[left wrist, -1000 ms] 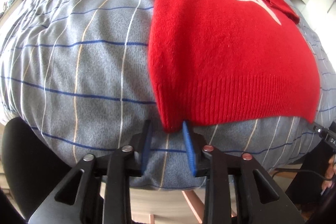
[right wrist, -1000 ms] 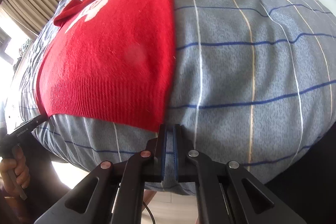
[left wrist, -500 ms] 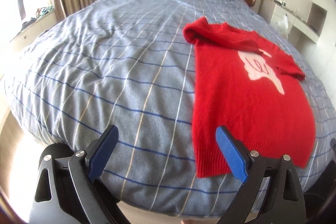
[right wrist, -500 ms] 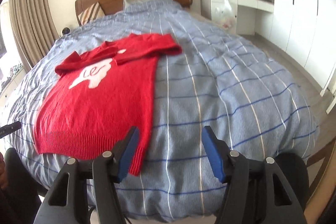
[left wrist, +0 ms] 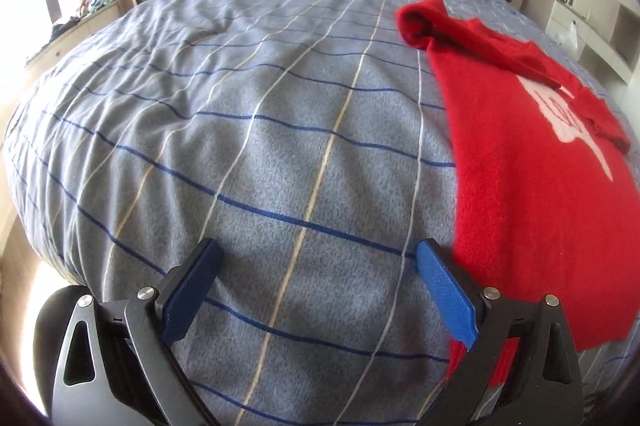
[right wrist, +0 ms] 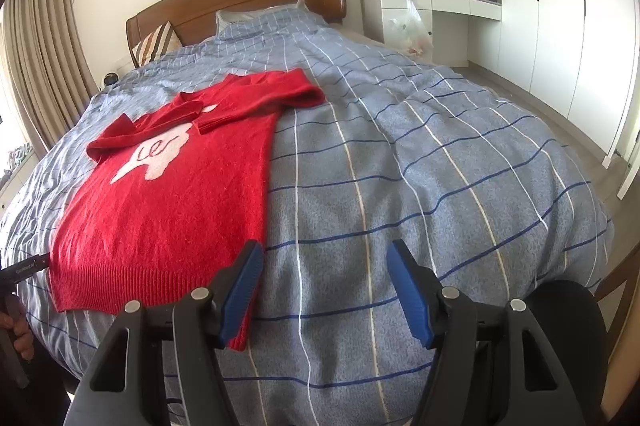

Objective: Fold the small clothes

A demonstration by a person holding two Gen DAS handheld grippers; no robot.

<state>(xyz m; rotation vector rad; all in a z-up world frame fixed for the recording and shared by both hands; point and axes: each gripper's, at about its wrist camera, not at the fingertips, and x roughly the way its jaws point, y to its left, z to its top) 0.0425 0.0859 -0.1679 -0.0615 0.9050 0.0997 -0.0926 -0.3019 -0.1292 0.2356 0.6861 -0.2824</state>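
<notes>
- The left tool (left wrist: pixel 316 290) hangs over the foot of the bed, its jaws opening wide with only bare blanket (left wrist: pixel 248 146) between them; it grips nothing.
- The right tool (right wrist: pixel 324 290) also stands apart and empty. Its left pad sits over the sweater's near corner without pinching it.
- The red sweater (right wrist: pixel 168 194) lies flat on the checked blanket near the bed's foot, hem toward the tools, both sleeves (right wrist: pixel 264 94) folded inward across the chest and its white motif (right wrist: pixel 156 154).
- Risk: I judge the next fold needs both hem corners taken together. If one tool bites only the top knit layer, the back layer may lag and bunch.
- Risk: a pad that dips too deep could pinch the blanket along with the knit and drag the bedding up.
- Risk: the sleeves lie loose. A quick lift of the hem could flick them open and undo that fold.
- Risk: the hem sits close to the bed's edge, so a sideways tug may slide it off.
- Containers: a white plastic bag (right wrist: pixel 410 26) hangs at the far cabinet; its contents are too small to tell.
</notes>
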